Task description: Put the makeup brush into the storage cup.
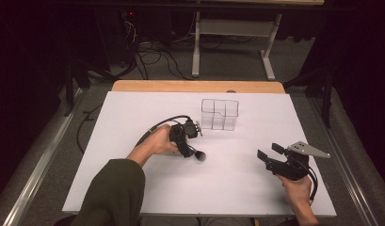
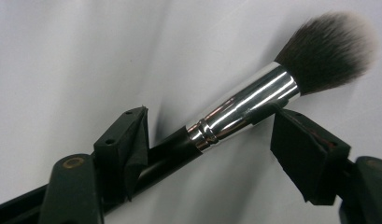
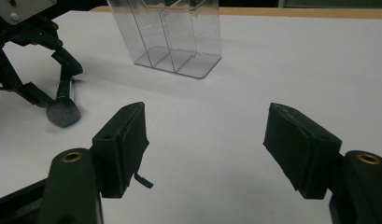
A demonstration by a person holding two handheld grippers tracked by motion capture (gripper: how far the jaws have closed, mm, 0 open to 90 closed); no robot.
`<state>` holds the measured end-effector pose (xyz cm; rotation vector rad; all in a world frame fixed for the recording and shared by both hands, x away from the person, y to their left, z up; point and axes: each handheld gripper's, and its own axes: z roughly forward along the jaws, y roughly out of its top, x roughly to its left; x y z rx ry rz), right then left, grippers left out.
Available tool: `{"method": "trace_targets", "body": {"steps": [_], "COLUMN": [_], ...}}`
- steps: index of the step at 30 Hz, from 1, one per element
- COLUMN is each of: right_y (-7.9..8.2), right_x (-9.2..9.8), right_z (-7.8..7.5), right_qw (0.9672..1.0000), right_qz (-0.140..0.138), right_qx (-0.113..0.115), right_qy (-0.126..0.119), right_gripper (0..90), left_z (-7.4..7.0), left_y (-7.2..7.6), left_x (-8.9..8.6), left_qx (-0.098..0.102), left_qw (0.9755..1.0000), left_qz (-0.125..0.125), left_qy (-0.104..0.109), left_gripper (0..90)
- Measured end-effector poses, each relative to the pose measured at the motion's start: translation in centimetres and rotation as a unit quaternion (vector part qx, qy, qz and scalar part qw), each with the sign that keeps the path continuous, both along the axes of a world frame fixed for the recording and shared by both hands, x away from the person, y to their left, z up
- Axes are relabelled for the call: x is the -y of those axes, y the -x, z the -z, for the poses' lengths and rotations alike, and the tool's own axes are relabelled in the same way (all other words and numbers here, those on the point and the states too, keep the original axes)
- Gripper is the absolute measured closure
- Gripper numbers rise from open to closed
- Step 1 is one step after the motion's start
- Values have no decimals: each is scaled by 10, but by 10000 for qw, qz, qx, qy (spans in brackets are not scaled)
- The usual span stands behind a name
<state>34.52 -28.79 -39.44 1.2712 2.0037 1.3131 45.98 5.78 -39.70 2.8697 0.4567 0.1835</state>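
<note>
The desk point(image 1: 133, 188), covered by a white sheet, carried a clear divided organizer point(image 1: 220, 114) standing upright toward its far middle, its compartments apparently empty. The left tool point(image 1: 194, 145) was held low over the sheet just in front and to the left of the organizer, and a makeup brush point(image 2: 247, 105) lay slanted across its opening: black handle running past the left pad, chrome ferrule lying against the right pad, dark bristle head point(image 1: 200, 156) projecting beyond the tool and sitting at or just above the sheet. The jaws stood wide with a visible gap beside the handle, so the brush was framed rather than firmly pinched; whether the pads bore on it with any force could not be told. The right tool point(image 1: 270, 153) rested near the right front of the desk, well apart from the brush, its jaws fully spread with nothing between them. Judgement: the step in hand was the pickup of the brush, grip not yet secured. The next move would call for closing on the ferrule or handle, lifting clear, turning the brush upright and lowering it handle-first into one compartment of the organizer.
</note>
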Motion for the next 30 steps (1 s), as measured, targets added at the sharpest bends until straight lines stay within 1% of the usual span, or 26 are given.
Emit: {"method": "trace_targets", "body": {"steps": [4, 9, 13, 17, 18, 21, 30], "right_y": [0, 0, 0, 0, 0, 0, 0], "right_x": [0, 0, -1, -1, -1, -1, -1], "right_z": [0, 0, 0, 0, 0, 0, 0], "right_qw": [10000, 10000, 10000, 10000, 10000, 10000, 10000], "right_qz": [-1, 1, -4, -16, -13, -6, 0], "right_qx": [-8, -8, -19, -22, -22, -18, -19], "right_qy": [1, 9, 14, 32, 31, 30, 21], "right_gripper": [316, 316, 316, 316, 316, 316, 316], "left_z": [0, 2, 3, 3, 3, 2, 1], "left_y": [0, 0, 0, 1, 2, 3, 5], "left_x": [-1, -5, -10, -11, -10, -10, -9], "left_qx": [-63, -166, -256, -293, -303, -319, -343], "left_qw": [10000, 9997, 9993, 9991, 9989, 9988, 9984], "left_qz": [-63, -140, -233, -283, -303, -346, -428], "left_qy": [-2, 57, 160, 154, 166, 155, 132], "left_gripper": [319, 364, 385, 401, 424, 438, 487]}}
